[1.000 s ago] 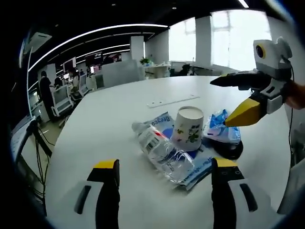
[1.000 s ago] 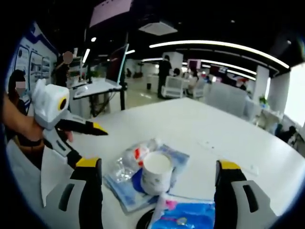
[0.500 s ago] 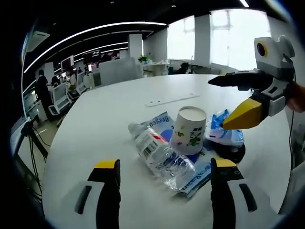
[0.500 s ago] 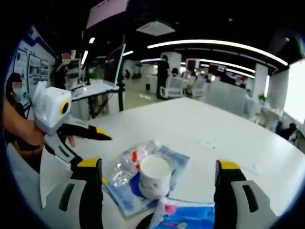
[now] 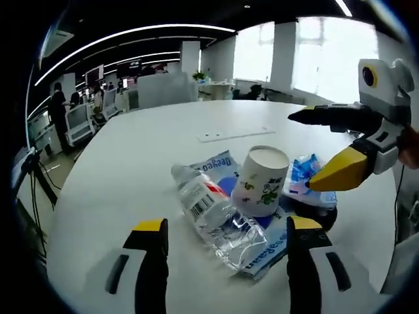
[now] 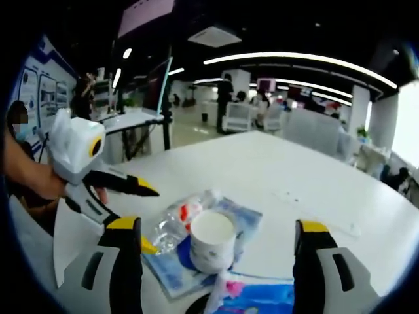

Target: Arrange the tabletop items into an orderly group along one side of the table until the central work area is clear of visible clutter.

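Left gripper jaws spread wide, holding nothing, low over the plastic bottle; right gripper equally agape above the paper cup. Clutter sits bunched mid-table, with bare white surface running to the far edge.

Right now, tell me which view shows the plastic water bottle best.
The left gripper view: the plastic water bottle lies on its side, showing cap to base with its label readable. In the right gripper view the bottle is partly hidden behind the paper cup.
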{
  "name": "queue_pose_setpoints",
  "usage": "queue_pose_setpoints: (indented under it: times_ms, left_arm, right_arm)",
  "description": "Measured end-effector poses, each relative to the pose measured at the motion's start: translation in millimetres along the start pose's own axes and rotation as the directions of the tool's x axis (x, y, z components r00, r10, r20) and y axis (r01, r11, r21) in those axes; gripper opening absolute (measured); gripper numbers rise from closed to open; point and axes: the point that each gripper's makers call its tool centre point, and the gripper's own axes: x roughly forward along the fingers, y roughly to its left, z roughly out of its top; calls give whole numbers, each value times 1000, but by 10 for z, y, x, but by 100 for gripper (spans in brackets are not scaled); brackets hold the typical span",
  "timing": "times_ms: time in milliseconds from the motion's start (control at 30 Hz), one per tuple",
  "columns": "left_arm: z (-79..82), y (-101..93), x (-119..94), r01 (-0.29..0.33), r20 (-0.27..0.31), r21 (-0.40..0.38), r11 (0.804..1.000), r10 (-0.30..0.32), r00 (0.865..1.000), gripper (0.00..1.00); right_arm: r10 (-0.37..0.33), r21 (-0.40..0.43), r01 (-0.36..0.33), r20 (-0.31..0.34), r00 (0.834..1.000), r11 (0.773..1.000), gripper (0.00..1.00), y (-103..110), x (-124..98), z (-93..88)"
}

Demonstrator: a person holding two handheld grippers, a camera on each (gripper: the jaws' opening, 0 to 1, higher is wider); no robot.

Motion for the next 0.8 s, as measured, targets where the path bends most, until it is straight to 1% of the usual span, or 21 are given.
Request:
queue_pose_setpoints:
  times_ms: [233,400,600,633,700,800]
  left_arm:
    - [-1,20,81,-4,-11,-43,999,4,1000,68]
    - [-21,23,141,-6,-32,-49,999,5,999,61]
    - [-45,35,211,-11,-51,-72,997,7,999,56]
    - [-58,37,226,-10,-60,-79,997,6,998,55]
    - [-76,5,255,4,-72,-120,993,-13,997,54]
    - [-97,15,282,1,-83,-137,991,-12,996,55]
  right_arm:
    - [3,-1,-3,0,1000,1000,94,-1,15,7]
    - [3,-1,-3,-3,1000,1000,94,-15,18,-4]
    - [2,-9,-2,-9,1000,1000,94,-38,21,-27]
    - [1,-8,-2,-12,1000,1000,94,-43,22,-35]
    - [2,-6,-2,-13,1000,1000,94,-45,25,-40]
    - [4,-5,-4,-13,1000,1000,93,-44,37,-42]
